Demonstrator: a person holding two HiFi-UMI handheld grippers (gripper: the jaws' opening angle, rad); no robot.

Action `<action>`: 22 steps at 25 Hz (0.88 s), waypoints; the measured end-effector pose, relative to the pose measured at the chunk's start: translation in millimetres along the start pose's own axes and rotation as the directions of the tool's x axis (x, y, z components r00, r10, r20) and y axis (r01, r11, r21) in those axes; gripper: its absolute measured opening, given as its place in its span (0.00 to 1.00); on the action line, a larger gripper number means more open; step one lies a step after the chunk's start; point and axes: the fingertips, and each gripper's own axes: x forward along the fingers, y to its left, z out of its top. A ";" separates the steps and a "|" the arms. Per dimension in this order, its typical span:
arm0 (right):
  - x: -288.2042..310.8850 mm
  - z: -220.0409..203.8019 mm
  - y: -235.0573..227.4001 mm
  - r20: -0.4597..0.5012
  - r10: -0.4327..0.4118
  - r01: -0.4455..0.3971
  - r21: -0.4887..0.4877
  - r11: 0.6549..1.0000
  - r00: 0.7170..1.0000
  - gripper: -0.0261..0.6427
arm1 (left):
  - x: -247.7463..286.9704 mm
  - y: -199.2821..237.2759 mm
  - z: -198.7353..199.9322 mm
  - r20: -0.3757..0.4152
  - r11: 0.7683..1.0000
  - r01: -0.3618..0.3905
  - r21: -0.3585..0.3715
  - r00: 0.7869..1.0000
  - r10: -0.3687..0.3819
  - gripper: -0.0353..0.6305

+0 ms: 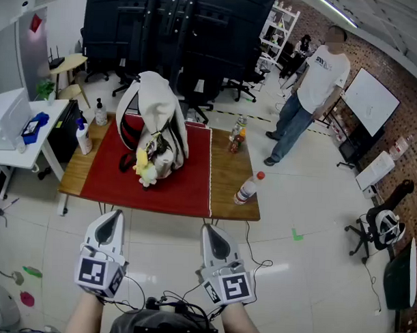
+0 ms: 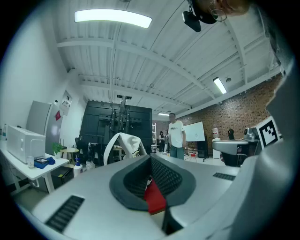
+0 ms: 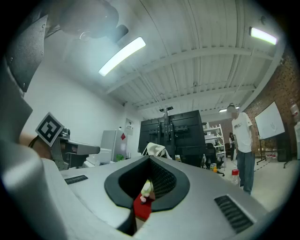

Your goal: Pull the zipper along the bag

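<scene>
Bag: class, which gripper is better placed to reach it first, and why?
Probably left: the left gripper lines up nearer the bag; the right gripper sits further aside. Both are shut, short of the table.

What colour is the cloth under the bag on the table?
Red. The cloth shows best in the head view.

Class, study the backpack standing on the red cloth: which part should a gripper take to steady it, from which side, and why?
Probably the white strap looping down the backpack's left side, approached from the left by the left gripper. It stands upright with its opening facing the head camera, so that leaves the front free. The zipper pull is too small to see.
</scene>
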 end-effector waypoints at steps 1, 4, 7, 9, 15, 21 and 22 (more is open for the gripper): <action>2.0 -1.4 1.0 0.000 -0.007 0.007 0.001 1.000 1.000 0.05 | 0.0 3.5 -2.0 -0.001 1.000 0.003 0.001 1.000 -0.003 0.10; 7.6 -4.5 5.9 0.000 -0.023 0.023 -0.001 1.000 1.000 0.05 | -1.0 14.2 -6.4 -0.002 1.000 0.008 -0.001 1.000 -0.008 0.10; 13.4 -3.8 12.8 0.002 -0.033 0.033 -0.009 0.999 0.999 0.05 | -1.2 24.1 -5.8 0.005 1.000 0.016 -0.004 1.000 -0.016 0.10; 17.5 -2.1 16.3 0.006 -0.039 0.039 -0.015 0.999 0.999 0.05 | -0.1 30.0 -4.3 0.011 1.000 0.022 -0.006 1.000 -0.022 0.10; 28.0 1.6 12.8 0.015 -0.055 0.056 -0.018 0.998 0.998 0.05 | 6.5 39.5 -3.9 0.012 1.000 0.022 -0.014 1.000 -0.022 0.10; 48.7 -1.5 9.4 0.030 -0.044 0.045 -0.020 0.999 0.999 0.05 | 18.0 49.9 -6.8 0.013 1.000 0.014 -0.020 1.000 -0.013 0.10; 52.6 -1.4 6.7 0.036 -0.045 0.046 -0.020 0.999 0.998 0.05 | 21.6 51.1 -7.4 0.013 1.000 0.011 -0.021 1.000 -0.011 0.10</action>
